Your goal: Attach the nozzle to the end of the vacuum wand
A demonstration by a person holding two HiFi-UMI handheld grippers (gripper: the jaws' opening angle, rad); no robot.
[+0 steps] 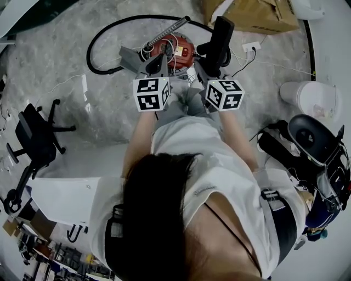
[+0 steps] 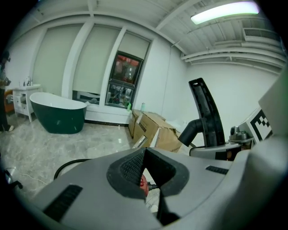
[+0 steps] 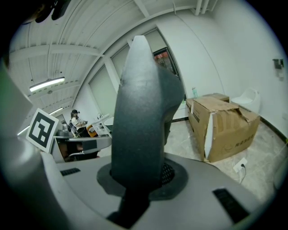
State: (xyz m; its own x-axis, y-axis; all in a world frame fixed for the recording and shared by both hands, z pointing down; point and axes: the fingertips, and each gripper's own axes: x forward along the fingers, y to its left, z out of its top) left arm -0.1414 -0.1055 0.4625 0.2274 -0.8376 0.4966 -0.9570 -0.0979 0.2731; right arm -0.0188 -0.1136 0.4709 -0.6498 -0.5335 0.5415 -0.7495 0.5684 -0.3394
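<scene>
In the head view my right gripper point(image 1: 207, 61) is shut on a black vacuum nozzle point(image 1: 219, 37), which sticks up and away from me. The right gripper view shows that nozzle point(image 3: 143, 112) clamped upright between the pads of the right gripper point(image 3: 144, 179). My left gripper point(image 1: 158, 63) is beside it, shut with nothing in it, and in its own view the left gripper point(image 2: 144, 155) has its pads together. Just beyond both lie the red vacuum body point(image 1: 174, 51), its black hose point(image 1: 104, 33) and the ribbed wand point(image 1: 169, 31) on the floor.
A cardboard box point(image 1: 258, 13) stands at the far right and shows as box point(image 3: 225, 126). An office chair point(image 1: 35, 137) is at the left, a white bin point(image 1: 310, 97) and black equipment point(image 1: 307, 137) at the right. A green bathtub point(image 2: 58, 114) stands by the far wall.
</scene>
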